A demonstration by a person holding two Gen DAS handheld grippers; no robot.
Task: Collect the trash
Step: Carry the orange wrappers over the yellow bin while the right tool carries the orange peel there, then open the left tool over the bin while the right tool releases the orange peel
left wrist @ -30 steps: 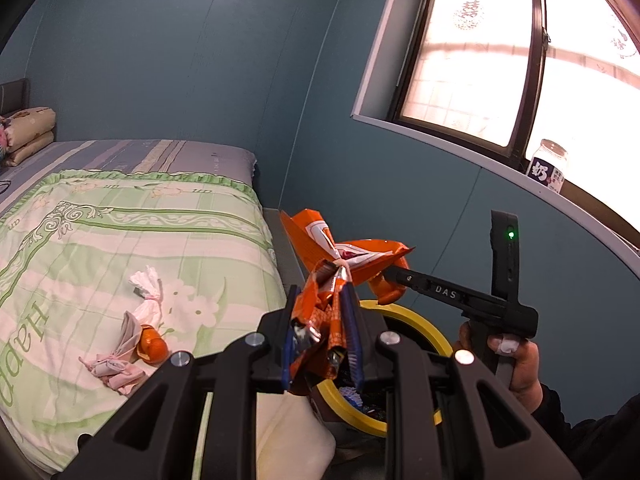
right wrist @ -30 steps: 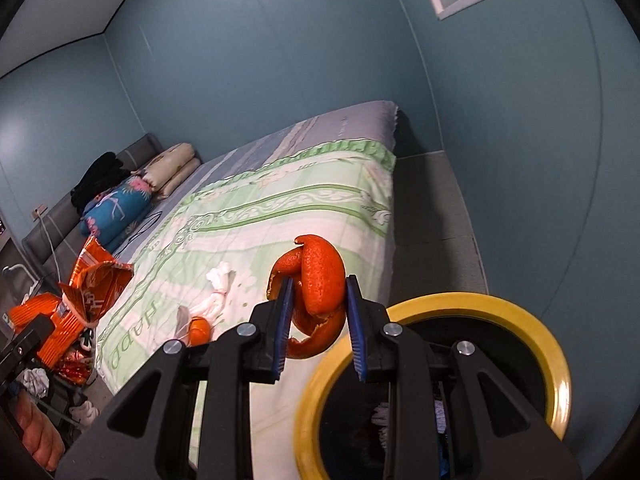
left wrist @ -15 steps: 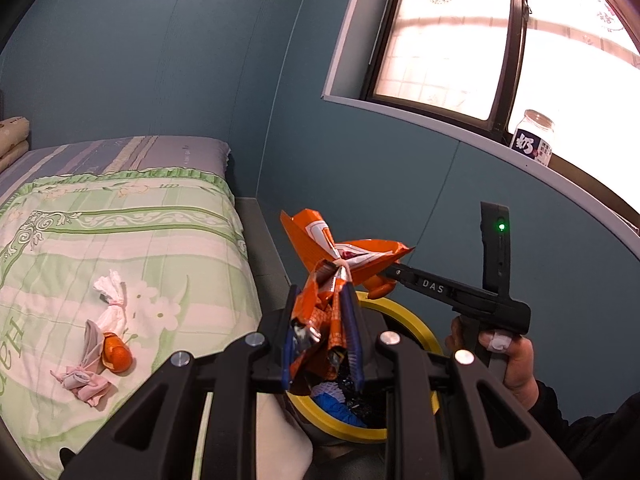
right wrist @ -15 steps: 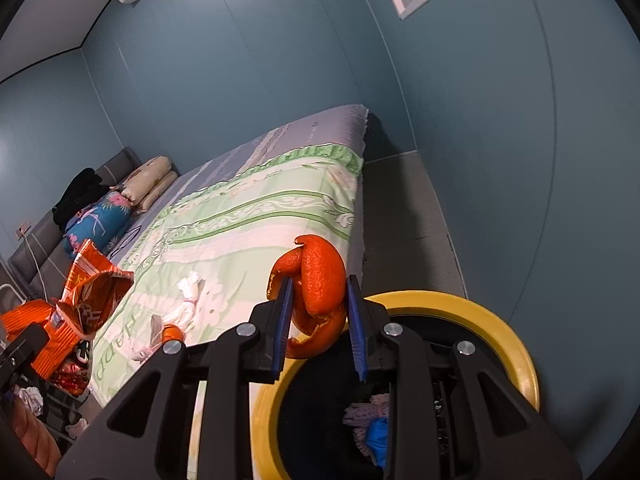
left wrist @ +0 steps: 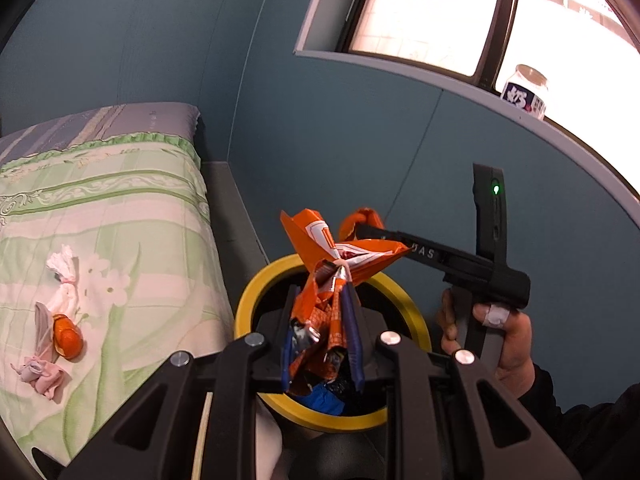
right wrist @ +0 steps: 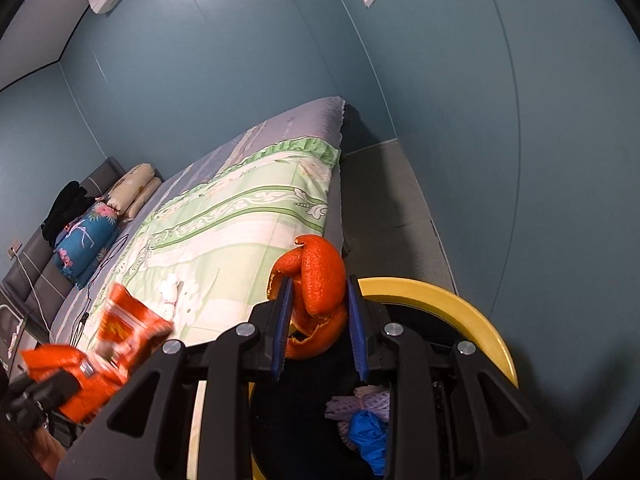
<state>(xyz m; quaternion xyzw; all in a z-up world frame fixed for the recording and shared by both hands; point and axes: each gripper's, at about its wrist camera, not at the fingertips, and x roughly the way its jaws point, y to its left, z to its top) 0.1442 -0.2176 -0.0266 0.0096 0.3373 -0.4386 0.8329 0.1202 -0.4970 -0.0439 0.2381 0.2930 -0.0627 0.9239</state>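
gripping a crumpled orange wrapper (left wrist: 320, 312), the left claw (left wrist: 322, 340) hangs over the yellow-rimmed bin (left wrist: 248, 308); right claw (right wrist: 320, 320) clamps orange peel (right wrist: 320, 280) above its open mouth, bed (right wrist: 248, 216) edge beside.

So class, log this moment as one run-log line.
left tool: holds wrapper | right tool: holds orange peel | both over bin

The left gripper (left wrist: 320, 332) clamps an orange wrapper (left wrist: 332, 276) over the yellow-rimmed bin (left wrist: 248, 304) at lower centre; tissues (left wrist: 60, 268) lie on the bed (left wrist: 132, 200) at left.
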